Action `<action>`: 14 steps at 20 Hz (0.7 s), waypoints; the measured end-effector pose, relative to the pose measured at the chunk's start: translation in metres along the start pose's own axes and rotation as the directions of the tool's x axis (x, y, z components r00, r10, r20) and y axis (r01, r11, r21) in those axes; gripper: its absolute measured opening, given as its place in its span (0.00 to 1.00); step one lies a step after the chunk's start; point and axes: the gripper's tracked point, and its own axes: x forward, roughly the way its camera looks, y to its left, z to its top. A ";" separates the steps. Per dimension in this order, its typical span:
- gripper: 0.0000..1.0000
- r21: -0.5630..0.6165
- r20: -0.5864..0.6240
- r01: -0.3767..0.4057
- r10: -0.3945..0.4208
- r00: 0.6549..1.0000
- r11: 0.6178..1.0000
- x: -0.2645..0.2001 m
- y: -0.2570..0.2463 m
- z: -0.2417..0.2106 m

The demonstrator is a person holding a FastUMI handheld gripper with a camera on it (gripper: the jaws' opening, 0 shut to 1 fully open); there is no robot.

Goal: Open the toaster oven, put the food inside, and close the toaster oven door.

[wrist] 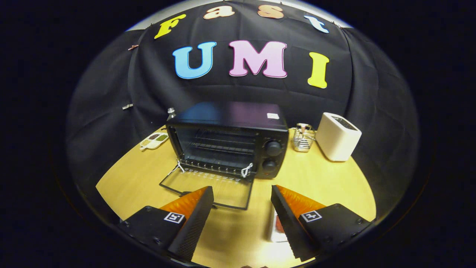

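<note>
**Door down, food not yet taken**

Black toaster oven (228,143) stands mid-table toward the far edge, its glass door (208,190) folded flat. Gripper (241,219) wide open, empty. Pale tray of reddish food (276,227), near edge, partly behind right finger; likely light, soft: grip the tray rim.

The gripper (242,191) was held over the table (327,178) with its jaws spread wide and empty. Beyond them the toaster oven (228,139) was seen with its door (208,188) folded down flat. A white tray of food (276,227) lay beside the right finger.
</note>
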 end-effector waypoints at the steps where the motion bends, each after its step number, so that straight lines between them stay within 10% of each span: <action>1: 0.97 -0.004 -0.002 -0.009 0.009 1.000 1.000 -0.004 -0.015 0.004; 14: 0.99 0.142 -0.270 -0.160 0.194 0.943 0.977 0.022 -0.145 -0.077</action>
